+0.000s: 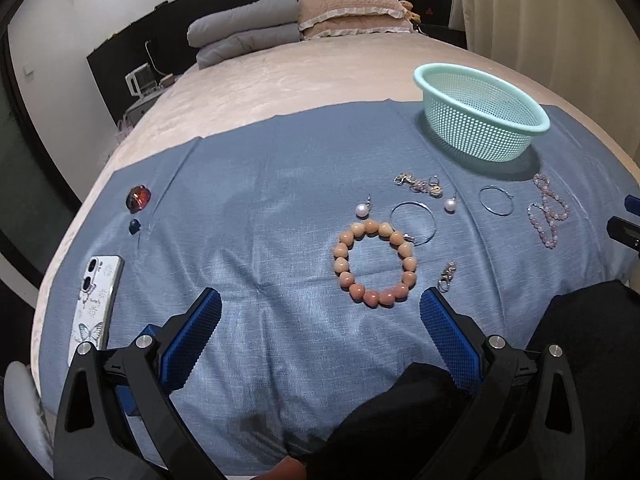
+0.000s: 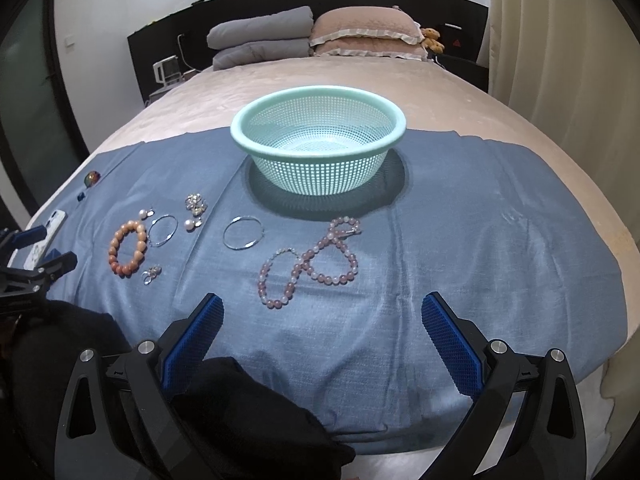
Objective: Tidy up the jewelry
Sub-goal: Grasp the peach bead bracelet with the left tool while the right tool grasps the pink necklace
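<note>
Perforated plastic basket, matt woven cloth

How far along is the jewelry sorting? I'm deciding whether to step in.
Nothing looks done: the green basket holds no jewelry. Nothing is in hand either; the left gripper and right gripper are both open. Left on the blue cloth: the peach bracelet, pink bead strand, two hoops, pearl earrings and small clasps.
</note>
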`<state>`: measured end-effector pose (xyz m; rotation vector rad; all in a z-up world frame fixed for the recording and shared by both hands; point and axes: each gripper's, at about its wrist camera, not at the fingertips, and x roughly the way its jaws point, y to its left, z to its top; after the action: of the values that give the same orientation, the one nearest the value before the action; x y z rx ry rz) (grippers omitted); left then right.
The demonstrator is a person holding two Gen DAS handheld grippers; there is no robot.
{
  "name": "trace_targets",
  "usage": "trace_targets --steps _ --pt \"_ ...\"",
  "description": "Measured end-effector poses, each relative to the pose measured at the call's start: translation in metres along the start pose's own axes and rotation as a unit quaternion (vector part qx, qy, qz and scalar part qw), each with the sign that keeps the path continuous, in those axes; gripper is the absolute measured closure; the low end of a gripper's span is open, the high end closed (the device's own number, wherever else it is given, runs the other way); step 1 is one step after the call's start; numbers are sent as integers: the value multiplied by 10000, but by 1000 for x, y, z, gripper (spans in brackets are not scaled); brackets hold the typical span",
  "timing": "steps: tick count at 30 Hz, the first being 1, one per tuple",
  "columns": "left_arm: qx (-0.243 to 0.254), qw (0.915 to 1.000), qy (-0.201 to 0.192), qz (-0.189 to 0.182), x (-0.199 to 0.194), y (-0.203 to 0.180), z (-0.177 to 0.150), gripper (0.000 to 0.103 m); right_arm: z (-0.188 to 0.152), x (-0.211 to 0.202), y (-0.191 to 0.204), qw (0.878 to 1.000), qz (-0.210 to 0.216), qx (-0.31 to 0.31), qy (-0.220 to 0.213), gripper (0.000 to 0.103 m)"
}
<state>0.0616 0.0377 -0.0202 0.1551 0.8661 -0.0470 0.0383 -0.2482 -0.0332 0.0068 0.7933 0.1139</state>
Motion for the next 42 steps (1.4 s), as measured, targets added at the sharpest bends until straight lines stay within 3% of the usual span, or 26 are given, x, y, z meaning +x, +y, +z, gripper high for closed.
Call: trace_targets --steps 8,16,19,21,27,31,34,36,37,39,40,42 --pt "100 9997 204 -130 44 11 20 6 16 35 -11 9998 -95 -143 119 8" --pt "475 9977 414 -244 84 -5 31 6 27 78 -13 9993 187 -184 248 9" --pt "306 9973 493 -455 97 1 27 4 26 95 -15 9988 313 -127 350 10" --pt "265 9968 422 -629 98 6 25 4 22 105 -14 9987 288 -123 393 19" --pt "361 9978 -10 -555 96 3 14 4 10 106 -8 9993 127 -363 11 24" --pt "334 9980 -156 -509 91 1 11 4 9 97 -10 9993 125 -355 -75 49" --pt "441 9969 -232 -604 86 -1 9 14 7 92 -10 9987 164 -467 -107 75" --pt "679 9951 -279 -659 82 -7 9 27 5 92 -10 9983 206 -532 -116 92" --pt "802 9939 -290 -693 79 -10 9 31 5 92 -12 9982 273 -514 -105 92" --pt "953 9922 -300 -745 76 -15 9 51 2 91 -11 9981 400 -471 -83 97" --pt "1000 9917 -300 -753 75 -16 9 56 2 90 -11 9979 429 -486 -76 97" --pt "1007 9913 -285 -804 72 -16 11 78 3 88 -12 9976 528 -448 -40 97"
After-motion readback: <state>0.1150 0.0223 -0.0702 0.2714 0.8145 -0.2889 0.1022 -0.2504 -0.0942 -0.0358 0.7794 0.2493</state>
